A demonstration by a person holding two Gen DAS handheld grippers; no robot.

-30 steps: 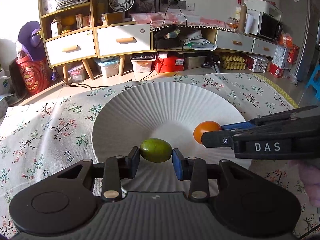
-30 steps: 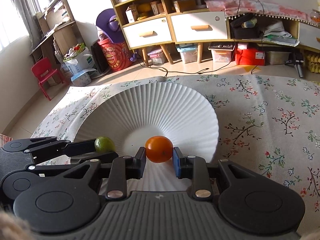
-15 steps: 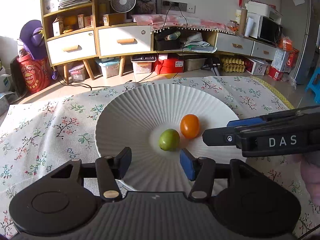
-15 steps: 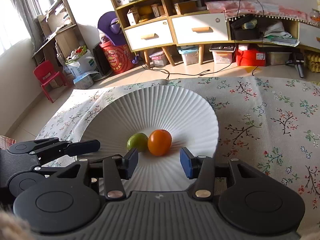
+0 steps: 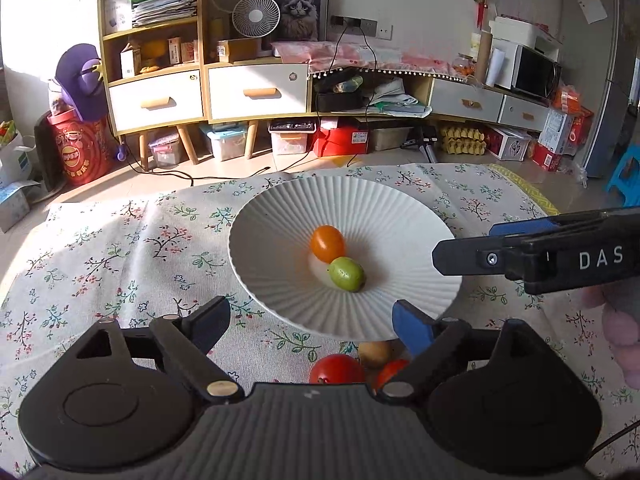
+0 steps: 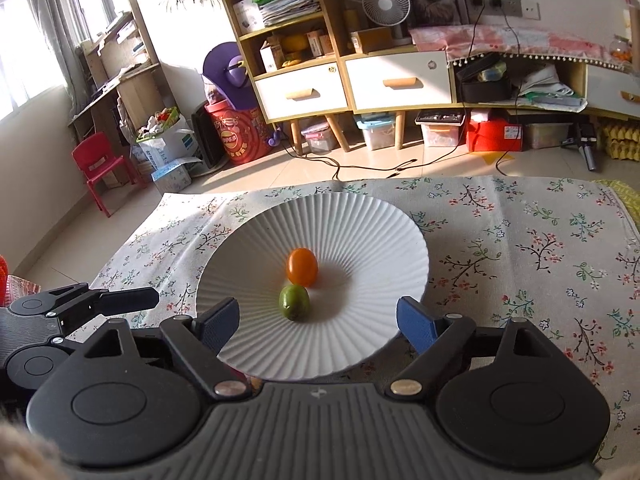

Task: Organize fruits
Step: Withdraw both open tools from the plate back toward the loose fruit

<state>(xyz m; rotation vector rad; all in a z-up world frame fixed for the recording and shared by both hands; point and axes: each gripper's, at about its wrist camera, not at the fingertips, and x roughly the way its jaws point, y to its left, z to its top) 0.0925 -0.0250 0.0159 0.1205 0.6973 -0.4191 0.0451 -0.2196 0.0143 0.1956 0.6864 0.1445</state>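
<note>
Fruits, two so far, lie loose in the centre of the white ribbed ceramic plate: a small orange oval fruit and a small green oval fruit, touching each other. The plate sits on a floral-print tablecloth.

Risks, as judgement:
- Both pieces are egg-shaped and rest on a dished, smooth surface. A nudge from either tool would likely set them rolling about the well.
- More fruit waits off the plate, just beside its near rim in the left view: a round red fruit, a tan one behind it, another red piece partly hidden by the tool. Reaching for these brings the fingers close to the rim; a catch there could tip or slide the plate.
- Two tools work side by side, so they could collide.

Pose:
- Left gripper angled downward, near the plate's near edge; jaws opening, nothing between them.
- Right gripper likewise pitched down, beside the left; jaws opening, pads clear of the green fruit ahead of them.
</note>
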